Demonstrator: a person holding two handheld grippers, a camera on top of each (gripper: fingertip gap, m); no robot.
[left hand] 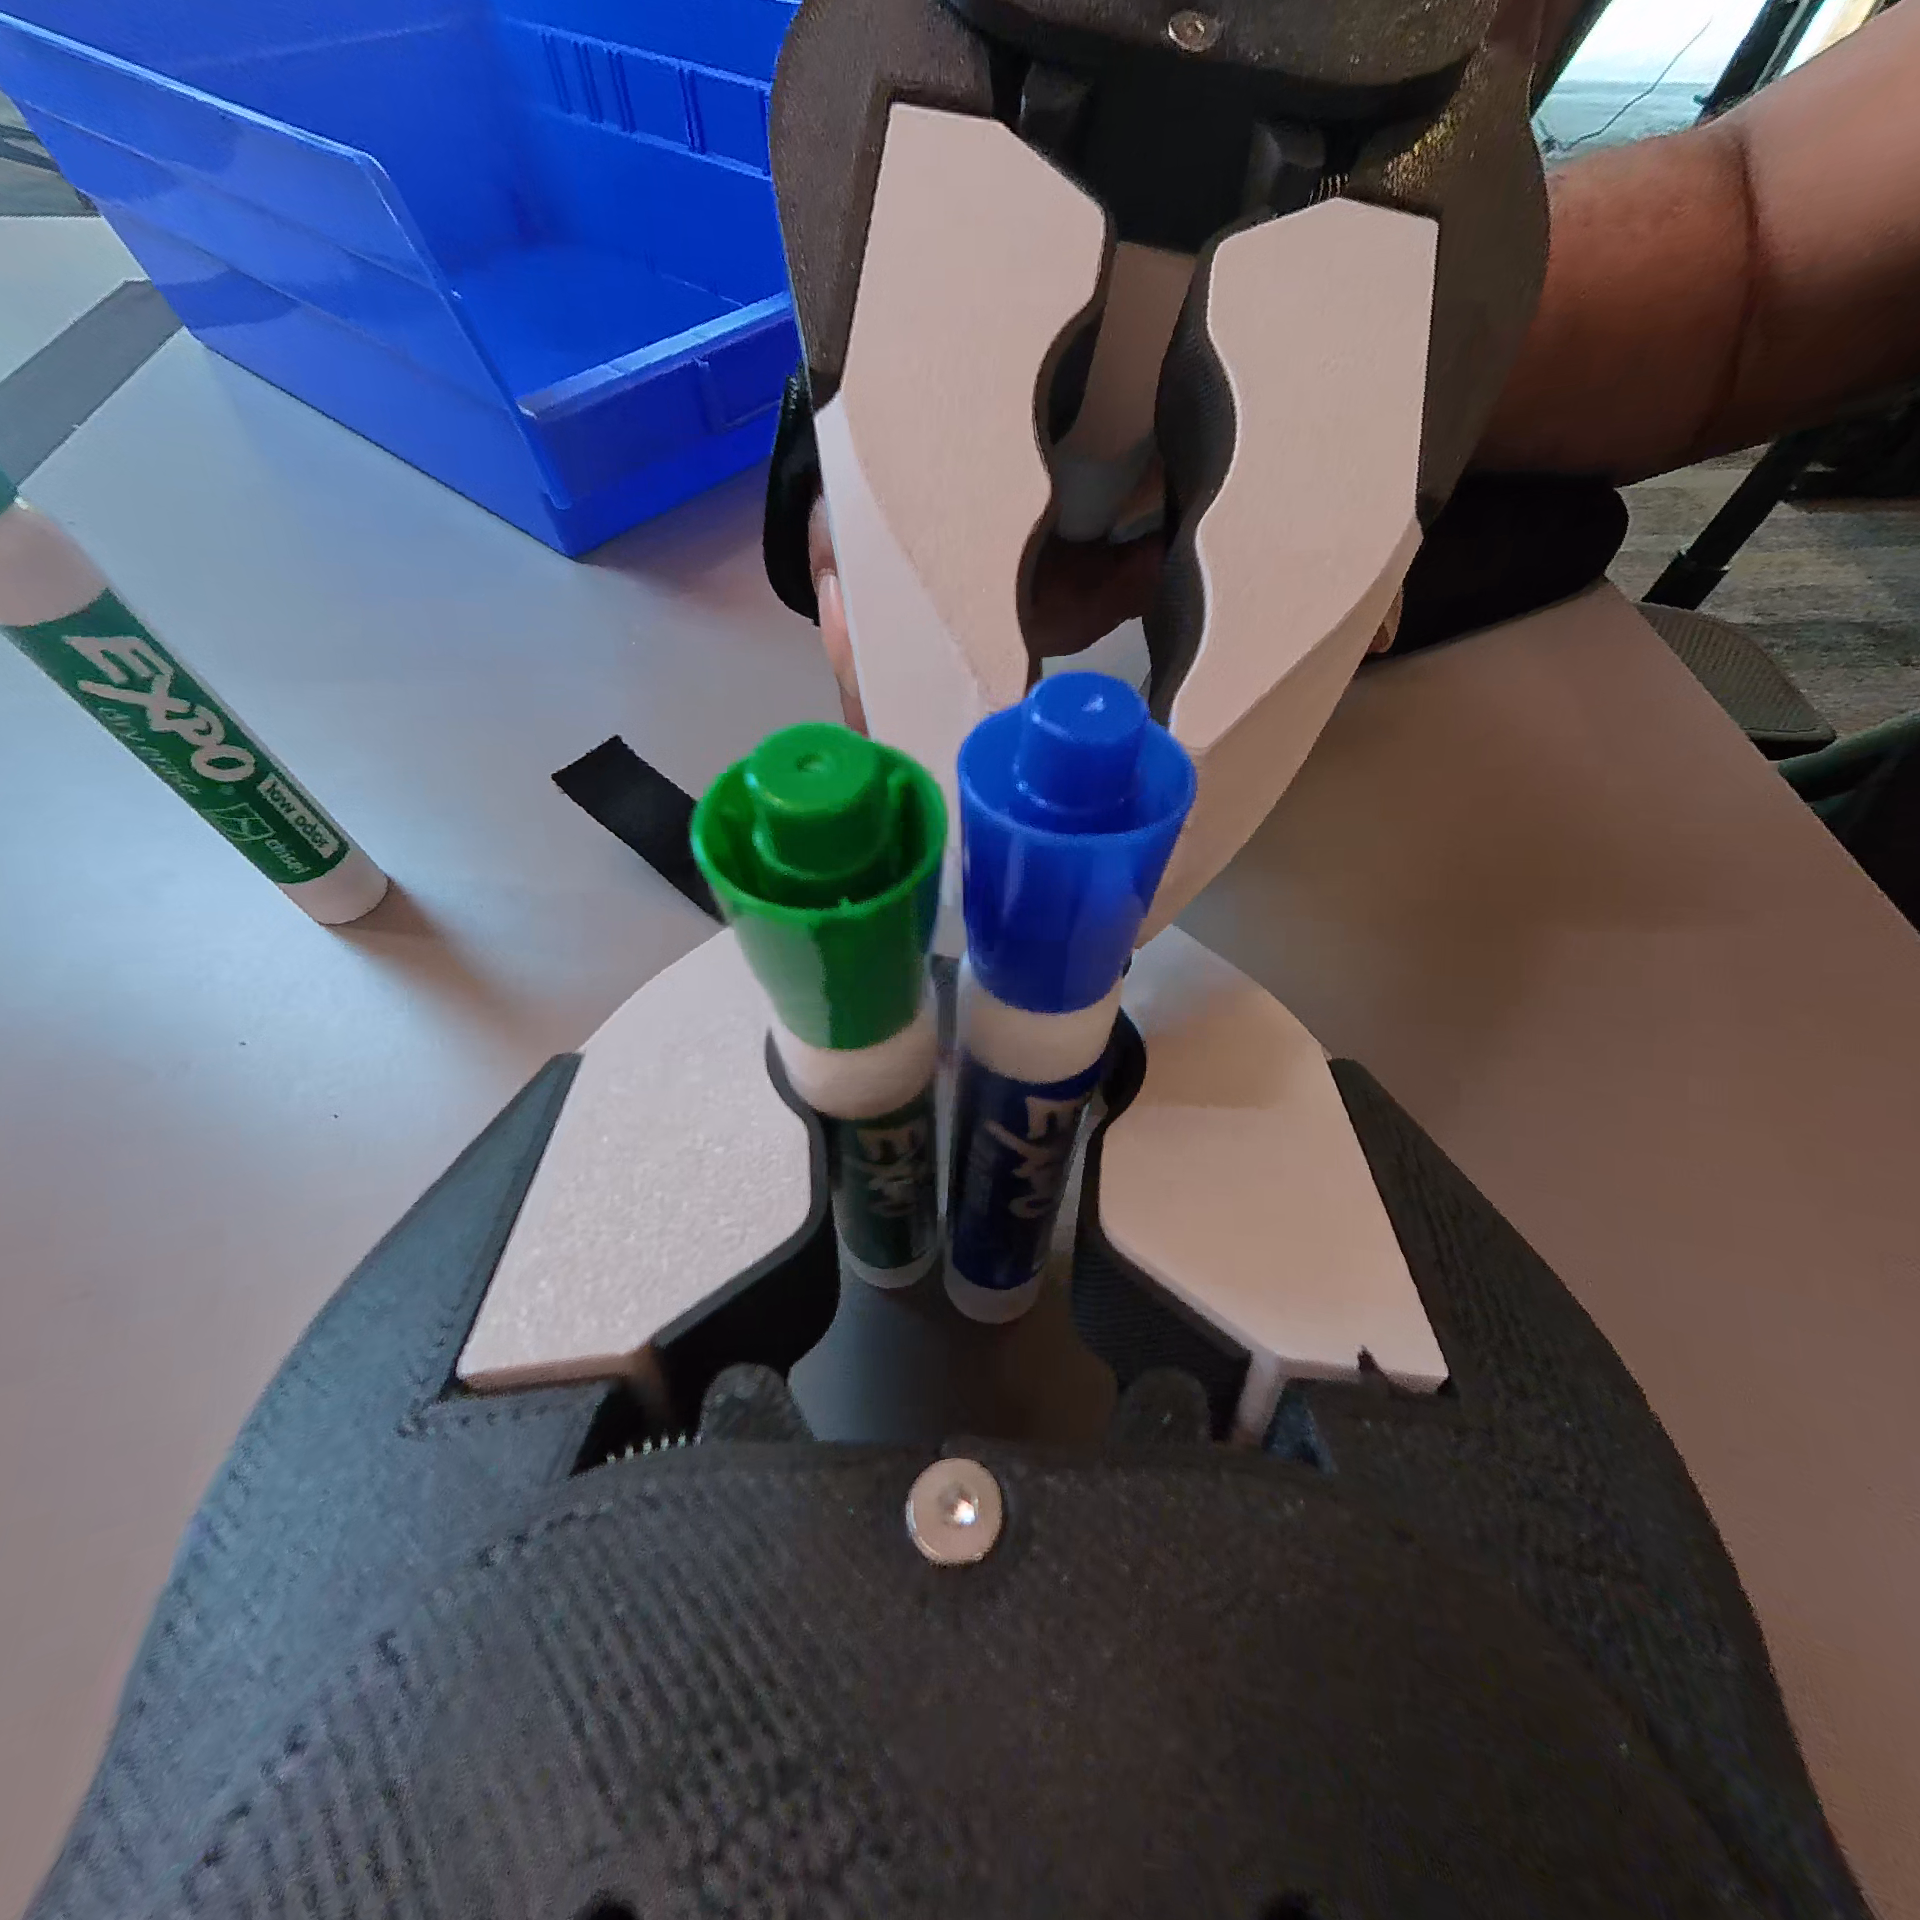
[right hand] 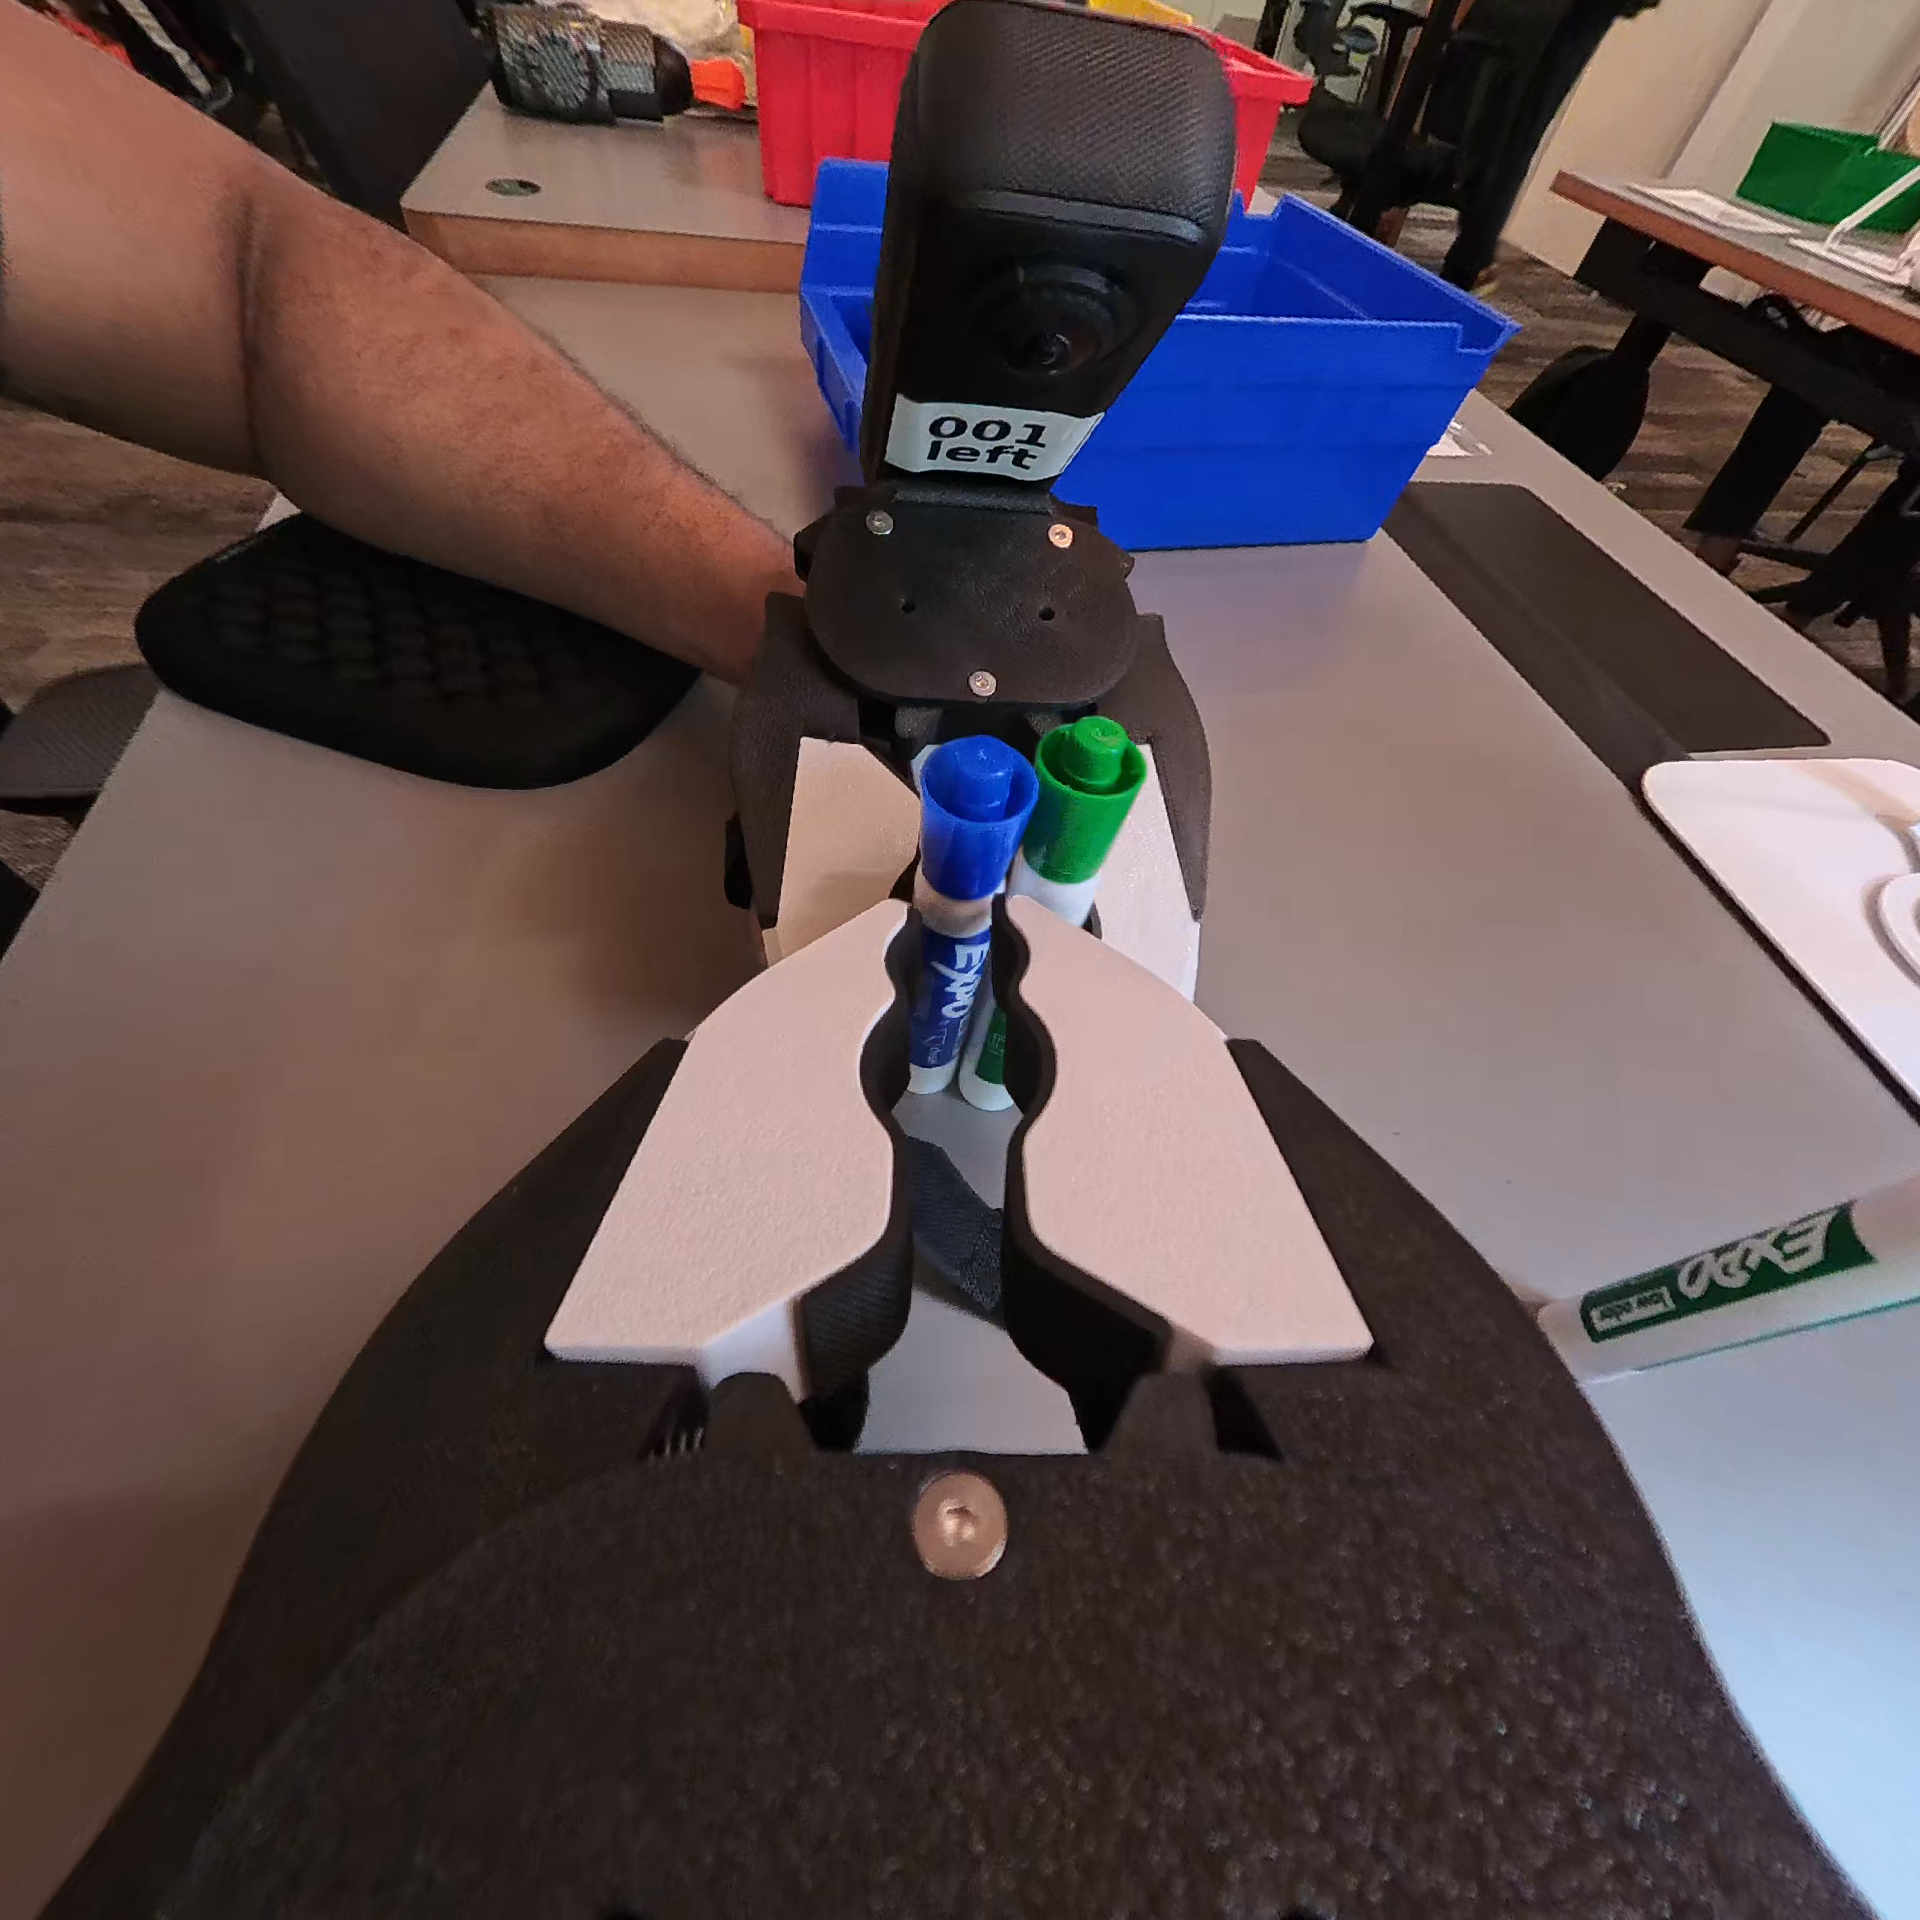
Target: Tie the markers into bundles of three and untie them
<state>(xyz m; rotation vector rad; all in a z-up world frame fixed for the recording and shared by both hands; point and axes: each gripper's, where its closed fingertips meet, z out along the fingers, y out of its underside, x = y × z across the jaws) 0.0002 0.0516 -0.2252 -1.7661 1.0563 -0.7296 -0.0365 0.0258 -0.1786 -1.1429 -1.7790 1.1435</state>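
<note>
My left gripper (left hand: 951, 987) is shut on a green marker (left hand: 831, 883) and a blue marker (left hand: 1060, 883), holding them upright side by side with caps up. My right gripper (left hand: 1091, 686) faces it from the far side. In the right wrist view, my right gripper (right hand: 951, 914) has its fingertips closed on the blue marker (right hand: 951, 987) just below the cap, with the green marker (right hand: 1081, 821) beside it in the left gripper (right hand: 997, 894). A third, green marker (left hand: 197, 748) lies loose on the table, also in the right wrist view (right hand: 1745, 1278). A black strap (left hand: 634, 821) lies flat under the markers.
A blue bin (left hand: 468, 260) stands just behind the work spot, also in the right wrist view (right hand: 1299, 416). A red bin (right hand: 831, 94) sits farther back. A white tray (right hand: 1808, 883) lies at the right. A person's forearm (right hand: 416, 395) reaches in from the left. Tip to tip, the grippers are about 6 cm apart. My left gripper is the nearer one to the black strap (left hand: 634, 821): about 7 cm, against 12 cm.
</note>
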